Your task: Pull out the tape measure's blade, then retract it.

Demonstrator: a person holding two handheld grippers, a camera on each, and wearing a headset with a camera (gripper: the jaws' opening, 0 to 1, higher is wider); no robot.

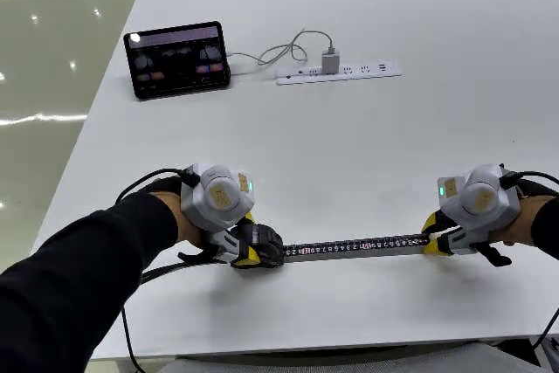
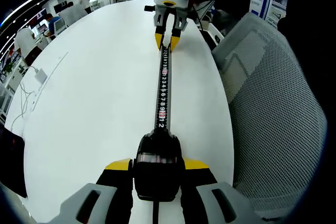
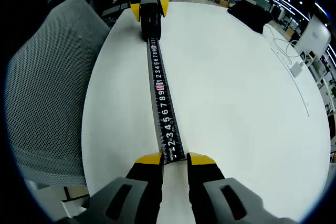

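We work at a white table (image 1: 367,146), and along its near edge the tape measure lies stretched left to right. Its blade (image 1: 358,247) is drawn out flat on the tabletop. The long axis runs straight from one gripper to the other, as the head view and both gripper views show.

At the left end sits the black case (image 1: 259,246). The left gripper (image 1: 249,240) is clamped on it, a yellow-tipped jaw pressed against each side. At the right end, well apart from the case, the right gripper (image 1: 432,235) has its jaws closed on the blade's tip, where the lowest numbers sit.

We judge the pull-out to be done, with retracting to come. That move turns on the blade's line: the case lies directly left of the right gripper, along the blade itself. So the right gripper should travel straight left down that axis, feeding the blade back, while the left gripper holds the case square. Drifting nearer or farther would likely kink the blade.
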